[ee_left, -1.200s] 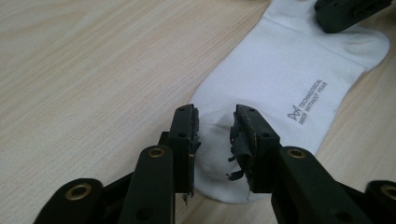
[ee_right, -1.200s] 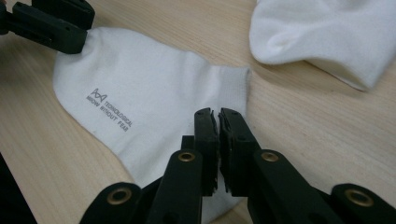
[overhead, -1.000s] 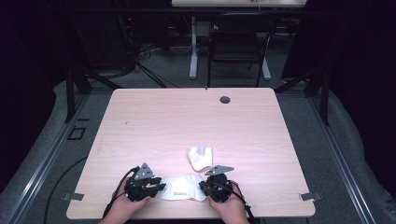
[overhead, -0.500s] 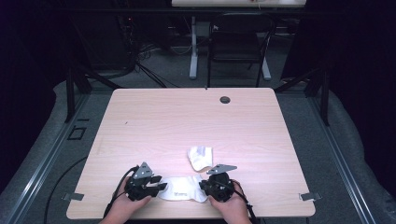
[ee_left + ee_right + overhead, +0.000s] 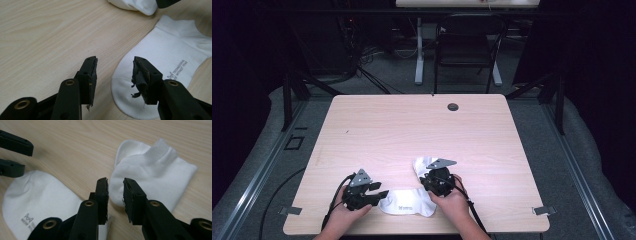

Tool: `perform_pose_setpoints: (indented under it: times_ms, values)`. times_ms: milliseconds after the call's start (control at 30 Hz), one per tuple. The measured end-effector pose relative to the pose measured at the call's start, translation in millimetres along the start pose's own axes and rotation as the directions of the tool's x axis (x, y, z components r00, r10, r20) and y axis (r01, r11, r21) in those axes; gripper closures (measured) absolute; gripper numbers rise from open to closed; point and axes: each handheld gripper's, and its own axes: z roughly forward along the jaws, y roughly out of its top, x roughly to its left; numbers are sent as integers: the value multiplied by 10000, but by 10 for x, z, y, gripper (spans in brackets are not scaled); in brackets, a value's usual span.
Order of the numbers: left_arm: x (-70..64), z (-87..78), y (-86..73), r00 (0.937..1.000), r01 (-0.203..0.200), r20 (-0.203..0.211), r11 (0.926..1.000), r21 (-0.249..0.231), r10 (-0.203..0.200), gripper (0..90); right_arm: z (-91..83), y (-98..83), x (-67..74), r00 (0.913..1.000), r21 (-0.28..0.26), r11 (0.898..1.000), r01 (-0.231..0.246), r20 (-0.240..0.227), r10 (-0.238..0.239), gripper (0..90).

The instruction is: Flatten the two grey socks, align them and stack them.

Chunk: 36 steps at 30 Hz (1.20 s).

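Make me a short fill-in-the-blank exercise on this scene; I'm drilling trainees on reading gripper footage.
1. Both socks on the table are ____ in colour.
2. The flat sock with grey printed lettering lies between the left gripper and the ____ gripper.
3. The jaws of the left gripper stand apart and hold ____.
4. The second sock lies ____ over on itself.

Missing words: white; right; nothing; folded

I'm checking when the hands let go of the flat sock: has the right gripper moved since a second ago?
Yes. The right gripper has shifted away from the table's near edge, toward the bunched sock, jaws opening, nothing gripped.
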Motion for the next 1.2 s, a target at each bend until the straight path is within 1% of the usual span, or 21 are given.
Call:
perform_pose_setpoints:
  times_ms: [100,200,233,300,367,400,433,467,500,533,600,667,700,733,833,1000,1033,1100,1133,1167,1200]
  values:
    - [12,-6,0,10000,76,-12,10000,-26,-76,541,50,33,6,9999,-9,10000,22,105,-22,726]
    - [23,-2,-1,9999,109,6,9999,-46,-109,541,131,81,26,9998,61,9999,-123,180,122,710]
    - [23,-2,-1,9999,109,6,9999,-46,-109,541,131,81,26,9998,61,9999,-123,180,122,710]
    - [19,-2,2,9999,111,18,9999,-48,-111,541,206,91,44,9993,183,9997,-135,354,129,691]
    - [18,-1,3,10000,86,26,10000,-38,-86,541,227,93,55,9991,212,9997,-147,407,138,685]
    - [17,0,3,10000,93,28,9999,-43,-93,540,264,94,81,9981,255,9997,-48,619,32,679]
    - [18,1,2,9999,95,33,9999,-42,-95,540,264,94,81,9981,255,9997,-48,619,32,679]
    - [18,5,2,9999,95,37,9999,-49,-95,540,305,90,106,9960,305,9995,59,889,-85,683]
    - [16,8,0,9999,137,44,9999,-31,-137,540,305,90,106,9960,305,9995,59,889,-85,683]
    - [15,9,-1,9998,167,51,9999,-38,-167,539,318,91,110,9945,486,9986,198,1014,-247,690]
    - [17,10,-2,9999,159,62,9999,-19,-158,540,345,84,124,9919,400,9988,283,1226,-331,733]
    - [21,8,-2,9999,114,55,9999,-19,-114,540,341,97,119,9904,463,9987,199,1361,-260,813]
    - [18,10,-3,9998,170,85,9999,-21,-170,540,341,97,119,9904,463,9987,199,1361,-260,813]
    - [17,11,-3,9999,154,70,9999,-8,-154,540,331,100,103,9906,490,9987,131,1355,-197,873]
    - [14,11,0,9999,130,73,9999,-11,-130,539,314,103,92,9921,489,9988,-5,1255,-57,893]
    - [15,12,2,9999,168,36,9998,-48,-168,539,234,119,88,9942,280,9996,-17,1079,-13,899]
    - [18,12,4,9999,129,33,9999,-36,-129,539,216,121,92,9952,188,9998,-84,972,65,900]
    - [20,14,10,9999,102,24,9999,-41,-102,539,166,130,91,9964,122,9999,-15,843,5,900]
    - [16,18,17,9999,146,27,9999,-57,-146,539,128,136,98,9978,-127,9999,-64,656,72,900]
    - [16,18,17,9999,146,27,9999,-57,-146,540,128,136,98,9978,-127,9999,-64,656,72,900]
    - [15,20,25,10000,66,2,10000,-53,-66,540,79,148,101,9986,-329,9994,-57,523,74,900]
